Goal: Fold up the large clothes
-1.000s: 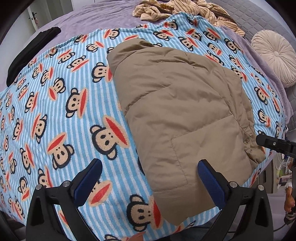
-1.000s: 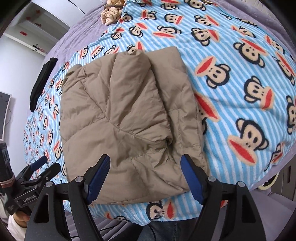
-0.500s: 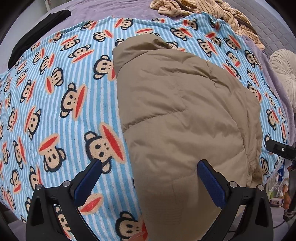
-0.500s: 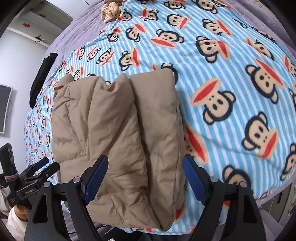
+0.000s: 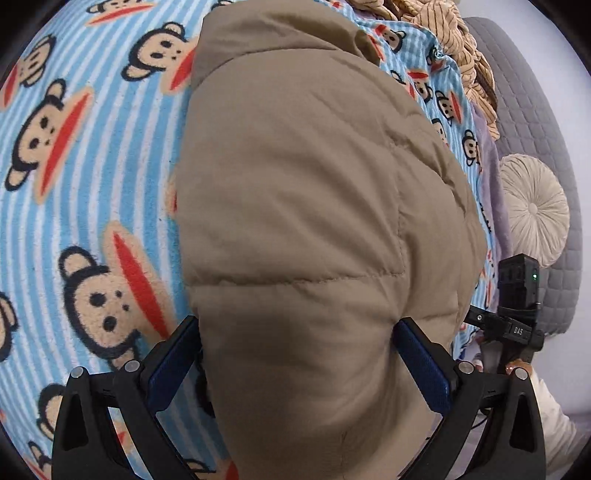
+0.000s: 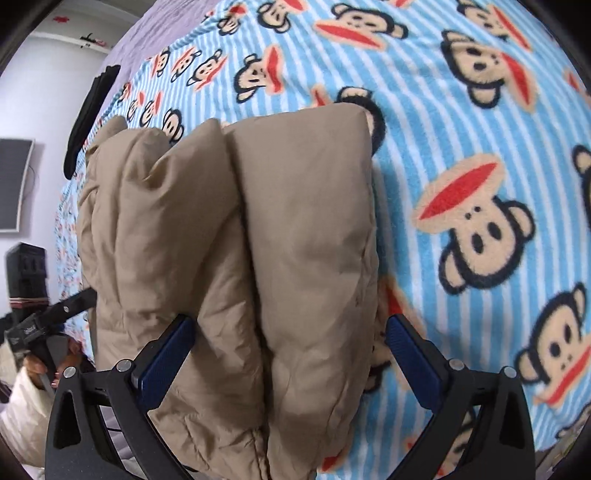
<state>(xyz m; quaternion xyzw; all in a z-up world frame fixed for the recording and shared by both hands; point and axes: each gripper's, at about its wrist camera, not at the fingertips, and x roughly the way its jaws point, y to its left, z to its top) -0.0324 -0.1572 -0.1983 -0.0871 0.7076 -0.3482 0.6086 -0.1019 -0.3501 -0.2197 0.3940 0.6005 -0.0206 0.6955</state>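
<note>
A tan puffy jacket point(image 5: 314, 221), folded into a thick bundle, lies on a blue striped monkey-print blanket point(image 5: 74, 166). My left gripper point(image 5: 299, 358) stands wide open and points down, with the jacket's near end bulging between its blue pads. In the right wrist view the jacket point(image 6: 240, 240) shows two padded folds side by side. My right gripper point(image 6: 288, 350) straddles their near end and its jaws are opening. Its left pad touches the cloth and its right pad stands apart from it.
A round cream cushion point(image 5: 535, 210) and a striped beige garment point(image 5: 454, 33) lie at the bed's far right. A black garment point(image 6: 88, 114) lies on the purple cover at the far left. Bare blanket point(image 6: 461, 129) stretches to the jacket's right.
Both grippers have sunk toward the jacket's near edge, which now fills the gap between each pair of fingers. The right jaws have spread a little wider.
</note>
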